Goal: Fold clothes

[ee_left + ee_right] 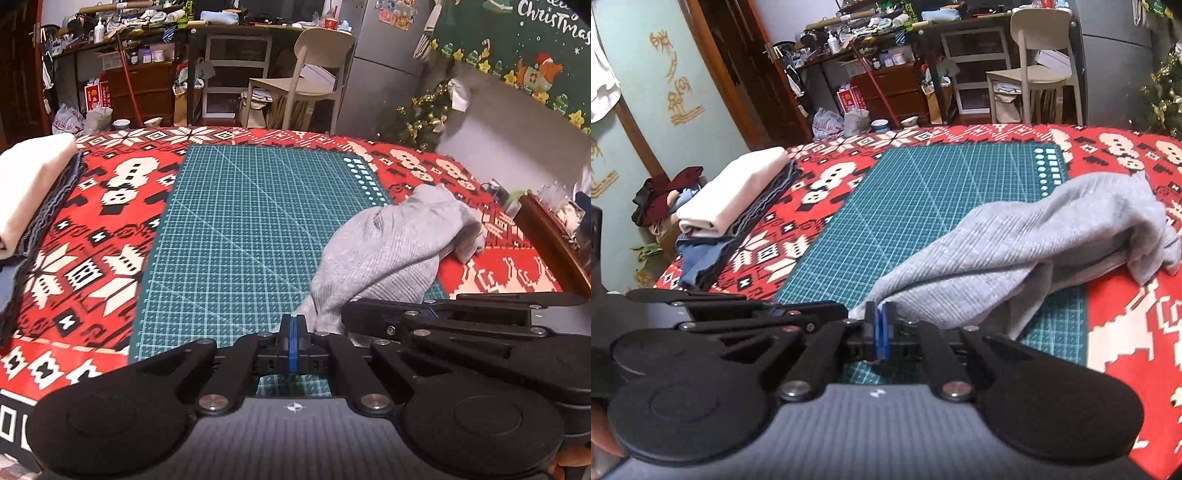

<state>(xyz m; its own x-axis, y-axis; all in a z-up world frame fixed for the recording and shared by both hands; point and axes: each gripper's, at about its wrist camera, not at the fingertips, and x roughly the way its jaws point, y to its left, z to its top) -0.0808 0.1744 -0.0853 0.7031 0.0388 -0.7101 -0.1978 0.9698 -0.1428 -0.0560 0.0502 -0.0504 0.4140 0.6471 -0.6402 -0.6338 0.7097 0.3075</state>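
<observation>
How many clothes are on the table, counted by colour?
Grey: 1, the crumpled grey garment lying partly on the green mat.
White: 1, the folded white garment on top of the pile.
Blue or dark blue: at least 2 folded blue pieces beneath it; the exact number cannot be told.
Total: at least 4.

Open green mat [236,236] left and centre; blocked right by grey garment [388,251], far left by folded stack [735,206].
</observation>
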